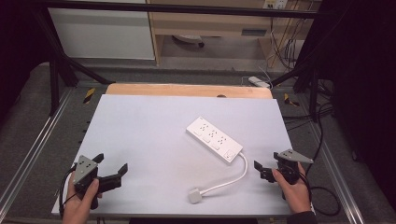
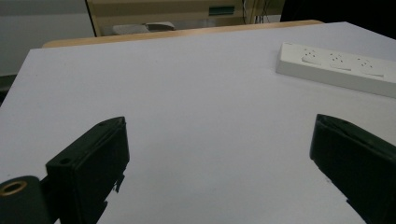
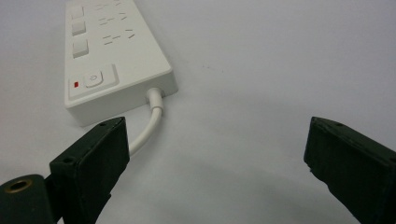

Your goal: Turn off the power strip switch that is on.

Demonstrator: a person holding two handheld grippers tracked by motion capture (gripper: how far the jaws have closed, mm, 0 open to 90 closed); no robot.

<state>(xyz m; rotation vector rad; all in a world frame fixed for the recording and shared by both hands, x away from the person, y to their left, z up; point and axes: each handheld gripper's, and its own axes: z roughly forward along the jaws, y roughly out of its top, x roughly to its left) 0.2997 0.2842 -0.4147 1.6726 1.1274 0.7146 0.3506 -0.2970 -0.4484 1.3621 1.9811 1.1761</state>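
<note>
A white power strip [image 1: 215,139] lies at an angle right of the middle of the white board [image 1: 140,130]. Its white cable [image 1: 236,177] loops toward me and ends in a plug [image 1: 195,196] near the front edge. My left gripper [image 1: 111,163] hovers at the front left, open and holding nothing, far from the strip. In the left gripper view the left gripper [image 2: 219,123] faces bare board, with the strip [image 2: 336,67] at the upper right. My right gripper [image 1: 267,160] stands open just right of the strip's switch end. In the right gripper view the right gripper [image 3: 215,126] has the strip [image 3: 112,51] and cable [image 3: 149,121] ahead to its left.
The board rests on a wooden tabletop [image 1: 187,90] whose strip shows along the far side. Black frame posts [image 1: 56,79] rise at both back corners. Cables and a second white strip [image 1: 259,81] lie on the floor beyond the far right corner.
</note>
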